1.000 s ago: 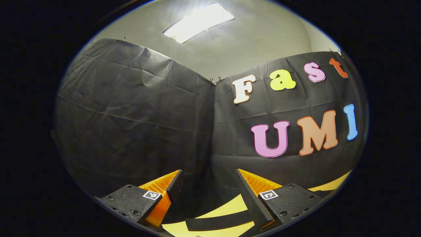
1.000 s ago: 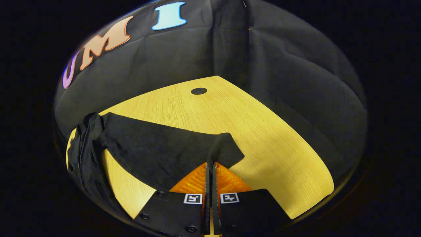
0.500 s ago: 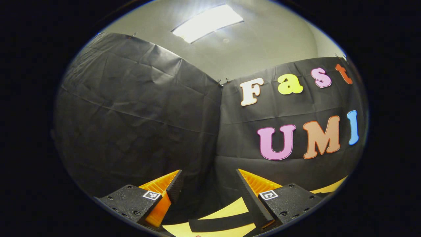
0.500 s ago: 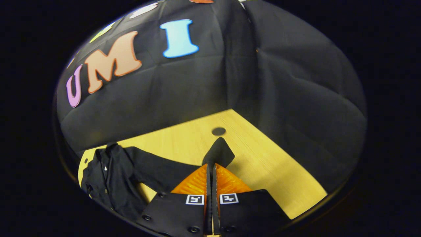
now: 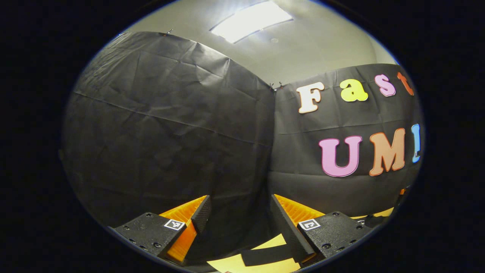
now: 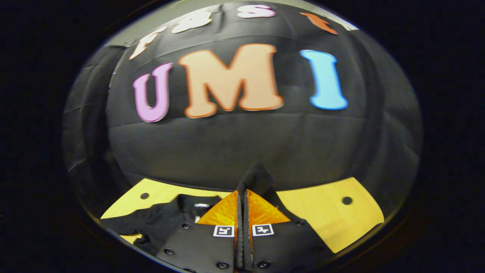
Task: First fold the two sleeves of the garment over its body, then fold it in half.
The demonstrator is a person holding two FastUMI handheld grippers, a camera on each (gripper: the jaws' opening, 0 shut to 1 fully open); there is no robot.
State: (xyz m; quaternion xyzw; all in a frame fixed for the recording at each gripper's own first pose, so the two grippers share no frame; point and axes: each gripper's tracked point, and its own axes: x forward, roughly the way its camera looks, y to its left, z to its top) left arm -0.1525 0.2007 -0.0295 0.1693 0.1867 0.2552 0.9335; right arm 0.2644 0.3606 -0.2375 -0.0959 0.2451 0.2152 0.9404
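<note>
Pinching a bit of black cloth, the right gripper [image 6: 242,193] has its 2 fingers pressed together with the sleeve [image 6: 254,175] poking up past the tips, so it's clamped on that sleeve and holding it up off the table [image 6: 326,212]. In the right gripper view the rest of the garment [image 6: 159,220] lies crumpled low on the left of the yellow wood tabletop, with a small white tag at the collar area. 2 dark round holes sit in the table, 1 [image 6: 144,195] near the left edge and 1 [image 6: 346,200] on the right.

The left gripper [image 5: 237,208] is wide open, jaws well apart, nothing between them. It's tilted up at the booth corner, with a ceiling light [image 5: 252,19] at the top of the left gripper view. Down between its fingers there's a sliver of table [image 5: 265,242] and a flat black strip [image 5: 265,256] lying across it; can't tell if that's part of the garment.
</note>
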